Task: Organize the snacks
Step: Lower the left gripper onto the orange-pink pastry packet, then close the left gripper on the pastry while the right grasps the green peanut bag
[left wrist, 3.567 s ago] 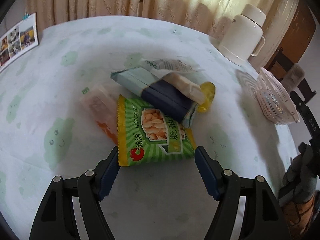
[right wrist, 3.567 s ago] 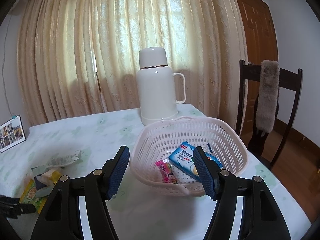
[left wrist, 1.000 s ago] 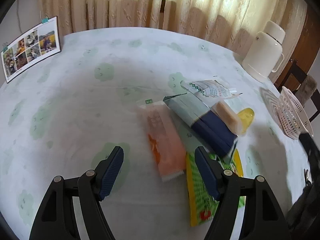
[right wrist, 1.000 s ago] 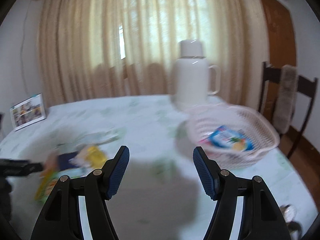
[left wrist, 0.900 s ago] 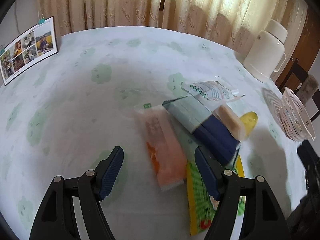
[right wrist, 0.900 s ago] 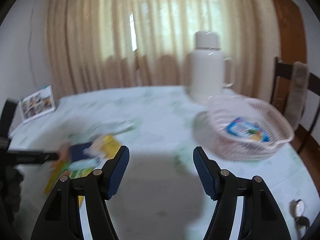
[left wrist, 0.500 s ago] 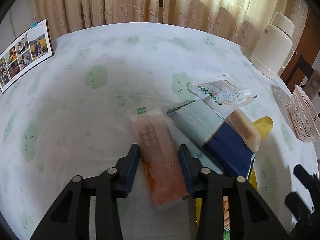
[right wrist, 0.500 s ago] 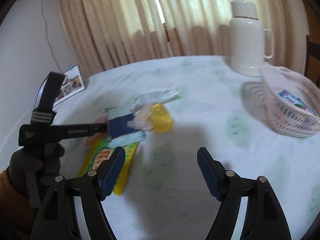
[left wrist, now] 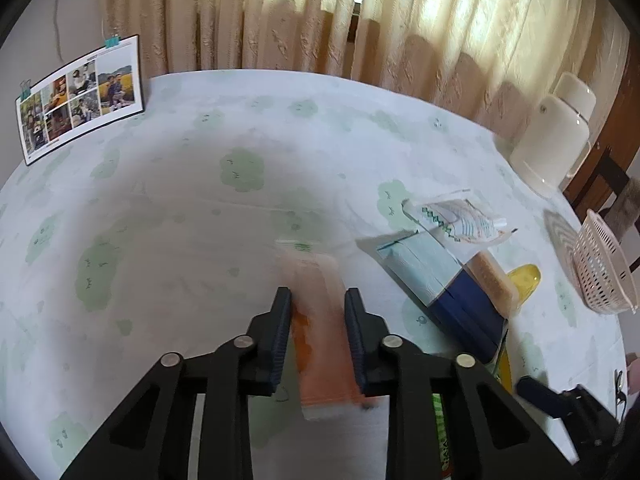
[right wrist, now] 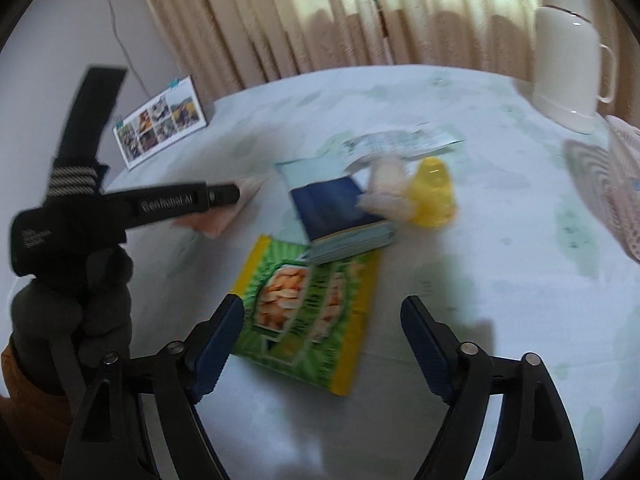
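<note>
Closed since half a second ago: left tool (left wrist: pixel 314 312), pads now clamped on the orange translucent snack packet (left wrist: pixel 320 344), which lies on the cloud-print counter (left wrist: pixel 160 208) left of the blue-and-teal box (left wrist: pixel 440 284). Right tool (right wrist: pixel 320 320) gapes wide, holding nothing, over the green-and-yellow chip bag (right wrist: pixel 308 312).

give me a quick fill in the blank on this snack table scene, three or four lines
1. The left gripper is shut on the ____ snack packet.
2. The right gripper hangs ____ above the green chip bag.
3. The dark blue and light blue box lies partly on top of the ____ chip bag.
4. The white thermos stands near the pink ____.

Missing words: orange; open; green; basket
</note>
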{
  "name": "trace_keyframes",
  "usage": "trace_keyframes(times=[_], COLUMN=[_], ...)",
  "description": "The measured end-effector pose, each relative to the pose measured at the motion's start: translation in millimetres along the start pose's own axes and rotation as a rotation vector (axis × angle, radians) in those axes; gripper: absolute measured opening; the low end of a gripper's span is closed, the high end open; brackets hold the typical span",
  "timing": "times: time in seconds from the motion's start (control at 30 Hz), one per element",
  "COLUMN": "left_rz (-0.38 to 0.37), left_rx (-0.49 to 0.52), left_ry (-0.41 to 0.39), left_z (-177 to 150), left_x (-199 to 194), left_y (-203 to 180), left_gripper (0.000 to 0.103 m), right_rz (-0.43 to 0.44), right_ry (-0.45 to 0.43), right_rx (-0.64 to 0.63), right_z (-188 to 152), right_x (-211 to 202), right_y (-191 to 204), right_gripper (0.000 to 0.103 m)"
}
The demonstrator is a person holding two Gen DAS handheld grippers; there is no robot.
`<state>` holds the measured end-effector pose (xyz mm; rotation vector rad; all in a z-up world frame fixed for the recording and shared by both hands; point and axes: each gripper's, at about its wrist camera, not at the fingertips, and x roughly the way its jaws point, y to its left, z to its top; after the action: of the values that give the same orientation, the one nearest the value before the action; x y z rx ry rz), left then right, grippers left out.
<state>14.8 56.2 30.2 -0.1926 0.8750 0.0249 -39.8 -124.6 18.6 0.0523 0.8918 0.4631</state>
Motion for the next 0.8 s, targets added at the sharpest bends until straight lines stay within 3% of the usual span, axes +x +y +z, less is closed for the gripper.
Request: trace_keyframes(times=[0.27,0.4,0.63,0.8], left_rz=[-0.029,-0.036,-0.045,-0.038], left_rx=[-0.03,-0.036,-0.023,-0.034], left_ry=[-0.001,0.013,0.032,0.059], left_z=[0.4,-0.9,-4.4,-5.8], left_x=[-4.6,-2.0,3.9,12.7], left_y=[10.4,11.1,6.7,7.8], left_gripper=[0.016,0.024,0.051,0.055], right_rz=[-0.121,-0.201,-0.181,-0.157], right_ry=[0.061,0.107,0.096,0.075], right_rx=[-0.075,-0.168,-0.165,-0.155], right_z=[7.6,6.7,3.5,-0.8], right_x=[25.3,37.1,33.0,23.1], right_y=[27.7,43.6,37.7,31.2], right_gripper=[0.092,0.098,0.094,0.087])
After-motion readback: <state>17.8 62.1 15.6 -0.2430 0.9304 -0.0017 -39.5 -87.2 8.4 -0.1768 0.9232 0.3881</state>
